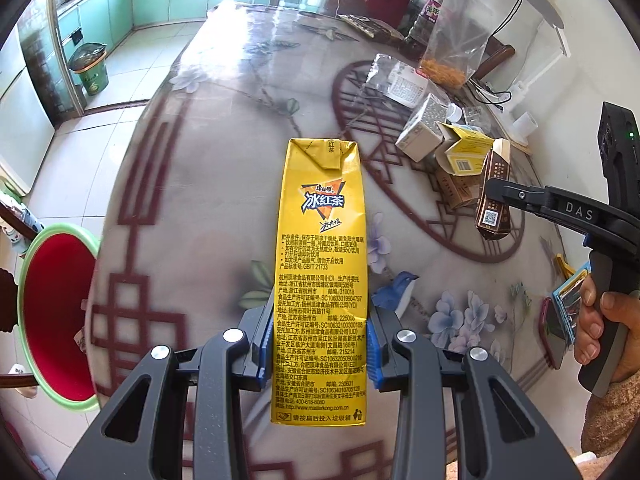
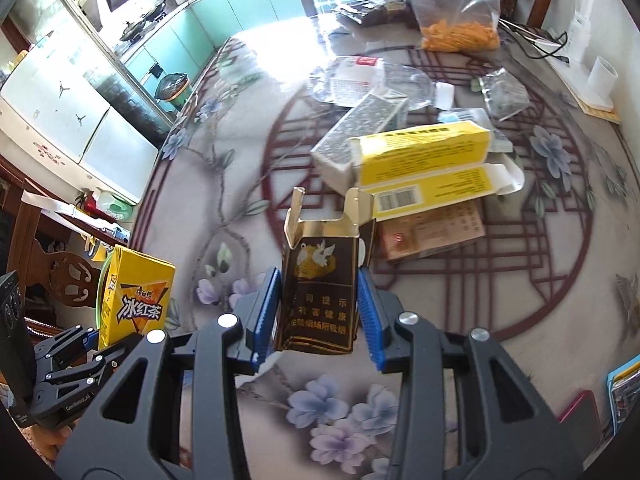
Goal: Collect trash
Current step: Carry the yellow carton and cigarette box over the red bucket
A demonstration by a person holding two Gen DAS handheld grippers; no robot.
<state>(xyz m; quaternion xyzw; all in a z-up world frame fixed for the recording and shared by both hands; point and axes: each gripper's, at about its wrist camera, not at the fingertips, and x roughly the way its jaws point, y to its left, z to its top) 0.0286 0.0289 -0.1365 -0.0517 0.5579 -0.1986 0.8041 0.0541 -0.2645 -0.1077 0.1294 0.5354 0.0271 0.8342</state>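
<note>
My left gripper (image 1: 318,350) is shut on a tall yellow iced-tea carton (image 1: 320,248), held above the table; the same carton (image 2: 134,300) shows at the lower left of the right wrist view. My right gripper (image 2: 318,316) is shut on a dark brown cigarette pack (image 2: 320,292) with its gold lid flipped open. That pack (image 1: 494,196) and the right gripper (image 1: 496,190) appear at the right of the left wrist view, with a hand on the handle. More trash lies on the table: yellow boxes (image 2: 424,164), a grey speckled box (image 2: 356,132) and crumpled clear plastic (image 2: 360,80).
A red basin with a green rim (image 1: 60,320) sits below the table's left edge. A glass-topped floral table (image 1: 224,168) carries a bag of orange snacks (image 2: 460,12), a white cup (image 2: 602,76) and cables. A phone and cards (image 1: 560,320) lie near the right edge.
</note>
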